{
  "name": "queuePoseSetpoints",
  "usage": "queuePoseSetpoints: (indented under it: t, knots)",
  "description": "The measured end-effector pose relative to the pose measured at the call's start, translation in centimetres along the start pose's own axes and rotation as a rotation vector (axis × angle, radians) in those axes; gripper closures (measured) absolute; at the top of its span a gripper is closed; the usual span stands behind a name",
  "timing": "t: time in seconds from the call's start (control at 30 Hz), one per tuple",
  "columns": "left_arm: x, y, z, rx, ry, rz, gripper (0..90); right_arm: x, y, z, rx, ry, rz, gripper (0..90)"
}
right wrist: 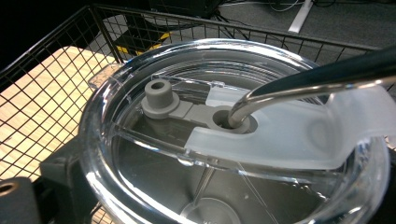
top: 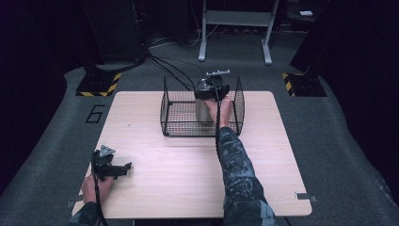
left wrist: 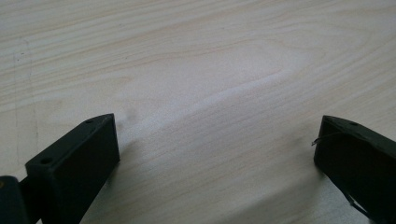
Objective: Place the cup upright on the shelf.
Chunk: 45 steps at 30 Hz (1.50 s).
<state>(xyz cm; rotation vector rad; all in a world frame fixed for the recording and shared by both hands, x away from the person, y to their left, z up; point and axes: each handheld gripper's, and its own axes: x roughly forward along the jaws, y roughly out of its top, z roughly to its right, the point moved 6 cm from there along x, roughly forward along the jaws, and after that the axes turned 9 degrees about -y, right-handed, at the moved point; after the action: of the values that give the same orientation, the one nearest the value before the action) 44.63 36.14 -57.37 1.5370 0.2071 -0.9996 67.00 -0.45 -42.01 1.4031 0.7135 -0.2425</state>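
Note:
A steel tumbler [top: 203, 113] stands upright inside a black wire basket [top: 170, 107] at the far middle of the table. In the right gripper view its clear lid [right wrist: 187, 154] has a grey stopper [right wrist: 159, 98] and a bent metal straw [right wrist: 317, 77] through it. My right gripper [top: 210, 92] is shut on the tumbler at its top, one black jaw showing against the tumbler's left side. My left gripper [top: 125, 168] rests open on the bare wood near the front left corner, with nothing between its fingers [left wrist: 77, 158].
The light wooden table [top: 188, 174] stands on grey carpet. Basket walls [right wrist: 51, 70] rise close around the tumbler. Cables and a white stand's legs [top: 235, 28] lie on the floor beyond the table.

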Motion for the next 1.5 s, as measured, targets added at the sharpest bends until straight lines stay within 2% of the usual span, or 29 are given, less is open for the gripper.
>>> queuePoseSetpoints:
  t: [0.33,0.4,0.43,0.5,0.53,0.57,0.6,0.73,0.77,0.93,1.03,1.2,1.27,1.4,1.43,1.5]
  knots:
    - [0.0,0.0,0.0,-0.002,0.0,0.007,0.0,0.7,-0.4,-0.5,-0.009,-0.002,-0.002,3.8]
    - [0.0,0.0,0.0,0.0,0.0,-0.001,0.0,0.9,-0.6,-0.5,-0.03,0.0,-0.002,3.7]
    - [-0.1,0.0,0.0,0.004,-0.006,-0.011,0.0,1.0,-0.7,-0.6,-0.014,-0.001,-0.003,3.8]
    - [0.0,0.0,0.0,0.002,-0.004,-0.004,0.0,1.1,-1.0,-0.6,-0.034,-0.001,-0.007,3.7]
    - [-0.1,0.0,0.0,0.003,-0.007,-0.015,0.0,1.2,-1.1,-0.7,-0.028,-0.001,-0.011,3.7]
    - [0.0,0.0,0.0,0.0,-0.004,-0.002,0.0,1.3,-1.2,-0.7,-0.024,-0.004,-0.01,3.7]
    - [-0.1,0.0,0.0,0.005,-0.008,-0.018,0.0,1.3,-1.3,-0.6,-0.023,-0.003,-0.009,3.7]
    - [0.0,0.0,0.0,-0.001,-0.003,0.001,0.0,1.1,-1.6,-0.5,-0.031,0.006,0.001,3.7]
    - [-0.1,0.0,0.0,0.006,-0.007,-0.016,0.0,1.0,-1.7,-0.5,-0.029,0.006,0.003,3.7]
    - [0.0,0.0,0.0,0.0,-0.005,-0.006,0.0,0.4,-2.8,-0.6,-0.079,0.016,0.029,3.6]
    - [0.0,0.0,0.0,-0.001,-0.003,0.0,0.0,-0.1,-3.2,-0.4,-0.071,0.023,0.033,3.5]
    - [0.0,0.0,0.0,0.0,-0.003,0.0,0.0,-0.2,-3.2,-0.7,-0.108,0.017,0.026,3.4]
    - [0.0,0.0,0.0,-0.001,-0.002,0.002,0.0,-0.3,-3.2,-0.7,-0.091,0.014,0.014,3.3]
    - [-0.1,0.0,0.0,0.001,-0.005,-0.009,0.0,-0.2,-3.1,-0.6,-0.086,0.02,0.001,3.1]
    - [0.0,0.0,0.0,-0.001,-0.002,0.001,0.0,-0.3,-3.0,-0.5,-0.096,0.019,0.006,3.0]
    - [0.0,0.0,0.0,0.0,-0.003,0.0,0.0,-0.3,-3.1,-0.7,-0.089,0.013,-0.006,0.0]
